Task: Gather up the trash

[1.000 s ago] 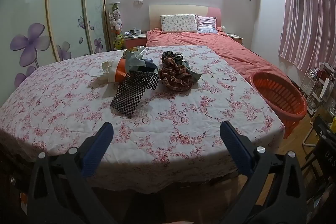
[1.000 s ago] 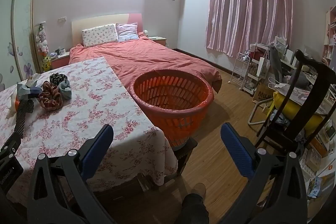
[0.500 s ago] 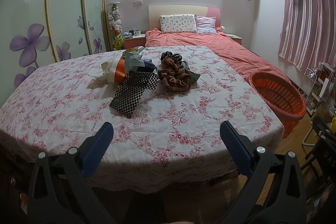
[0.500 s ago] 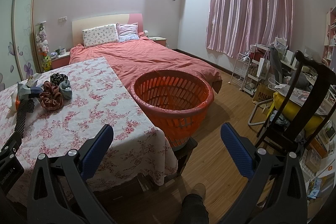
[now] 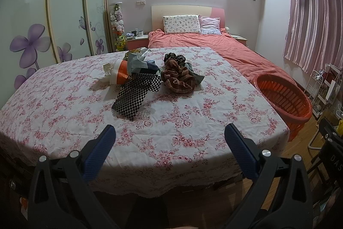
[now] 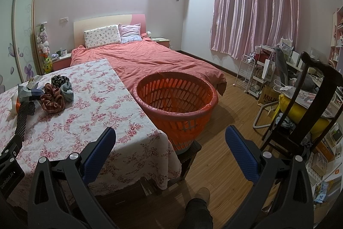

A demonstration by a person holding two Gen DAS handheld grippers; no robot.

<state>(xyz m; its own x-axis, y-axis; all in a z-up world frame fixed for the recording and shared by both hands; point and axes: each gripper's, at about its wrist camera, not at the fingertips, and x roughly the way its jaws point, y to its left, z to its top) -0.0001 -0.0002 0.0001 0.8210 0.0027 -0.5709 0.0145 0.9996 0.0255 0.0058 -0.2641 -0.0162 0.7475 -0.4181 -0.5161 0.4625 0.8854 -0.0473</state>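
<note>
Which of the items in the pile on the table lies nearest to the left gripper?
The black-and-white checkered cloth. It stretches out of the pile toward the left gripper, while the brown plaid scrunchie and the orange-and-white wrapper lie farther back.

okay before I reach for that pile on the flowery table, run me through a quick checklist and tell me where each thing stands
1. Left gripper open, nothing held: ok.
2. Right gripper open, nothing held: ok.
3. Pile in plain view, checkered cloth nearest, plaid scrunchie beside it: ok.
4. Tablecloth bare between left gripper and pile: ok.
5. Orange basket upright, mouth open, at the table's right edge: ok.
6. Whether the basket is empty: cannot tell, bottom partly hidden.
</note>
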